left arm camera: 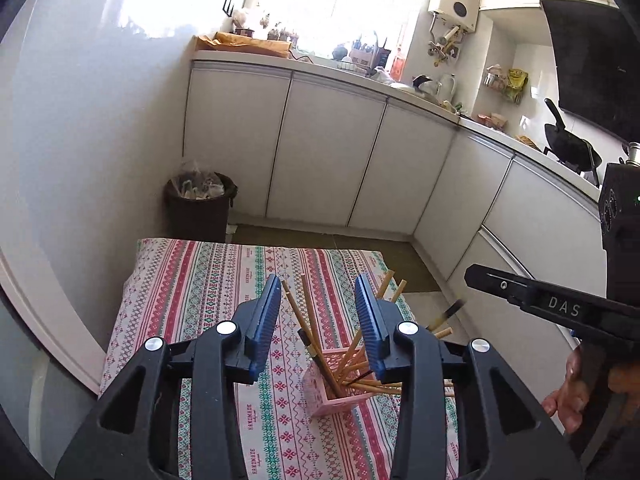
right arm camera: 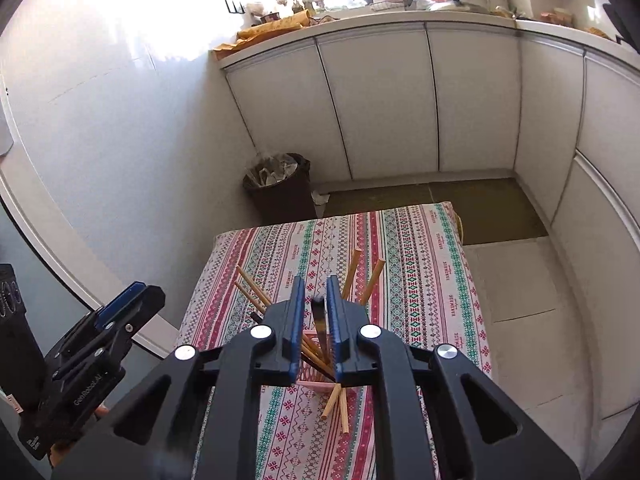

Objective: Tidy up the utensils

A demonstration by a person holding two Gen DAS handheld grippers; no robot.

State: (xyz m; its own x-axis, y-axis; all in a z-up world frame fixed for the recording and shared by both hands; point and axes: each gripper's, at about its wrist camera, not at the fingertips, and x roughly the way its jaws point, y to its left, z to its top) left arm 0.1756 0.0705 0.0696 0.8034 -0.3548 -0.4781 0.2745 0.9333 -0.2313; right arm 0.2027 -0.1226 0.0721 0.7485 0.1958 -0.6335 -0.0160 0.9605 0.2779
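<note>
**A:** Going left to right: there's a dark brown round trash bin with a crinkly clear plastic liner on the floor by the glossy white wall, then the table with the striped red, green and white patterned cloth that reads "HANDMADE" in places.

**B:** And the utensils?

**A:** Small pink square plastic holder with lattice sides, sitting near the middle of the cloth. A bunch of thin tan wooden chopsticks fan out of it at all angles, some with dark tips (a couple lean way over the right rim). In the right wrist view two more of them appear to lie flat on the cloth beside the holder.

**B:** Grippers?

**A:** Left gripper hovers above the holder, black frame with ribbed blue pads, fingers spread wide and nothing in them. Right gripper has its fingers drawn close together on a dark-tipped chopstick, which hangs blurred over the holder.

**B:** Further right?

**A:** Flat white cabinet doors under a pale cluttered counter, and a black wok.
</note>
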